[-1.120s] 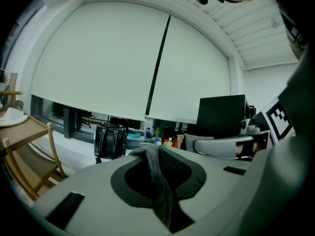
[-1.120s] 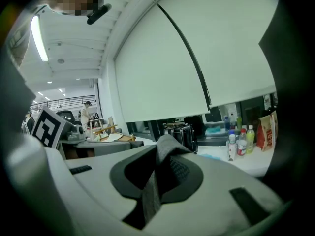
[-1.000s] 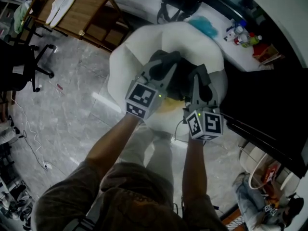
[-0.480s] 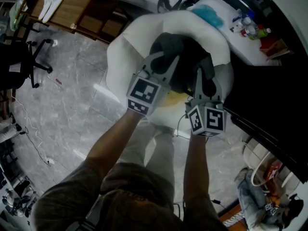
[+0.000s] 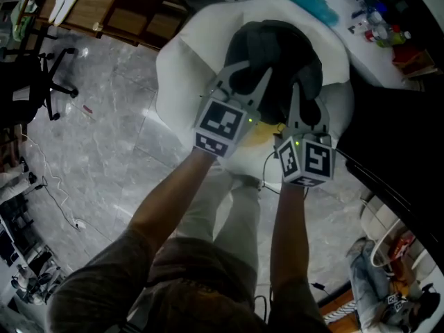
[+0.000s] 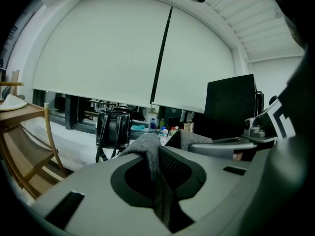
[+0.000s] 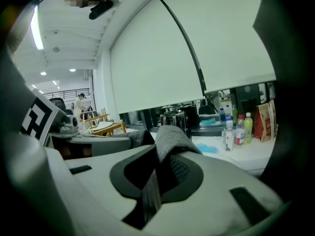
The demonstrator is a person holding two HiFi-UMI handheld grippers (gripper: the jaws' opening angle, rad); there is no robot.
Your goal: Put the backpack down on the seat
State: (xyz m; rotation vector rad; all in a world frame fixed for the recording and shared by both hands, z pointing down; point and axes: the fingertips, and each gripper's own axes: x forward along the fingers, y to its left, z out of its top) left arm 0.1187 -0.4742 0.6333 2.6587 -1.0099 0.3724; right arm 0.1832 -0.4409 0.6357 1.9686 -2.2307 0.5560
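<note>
Backpack transfer: carried toward rear edge of seat during last second. Clamped tight by left hand-held gripper and right hand-held gripper. Remaining: lower, then release.

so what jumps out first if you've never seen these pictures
A dark grey fabric backpack fills the upper middle of the head view, framed by the white rounded cushion seat beneath it. The left hand-held gripper and the right hand-held gripper are each clamped on a fold of its grey fabric, side by side at the bag's near edge.
</note>
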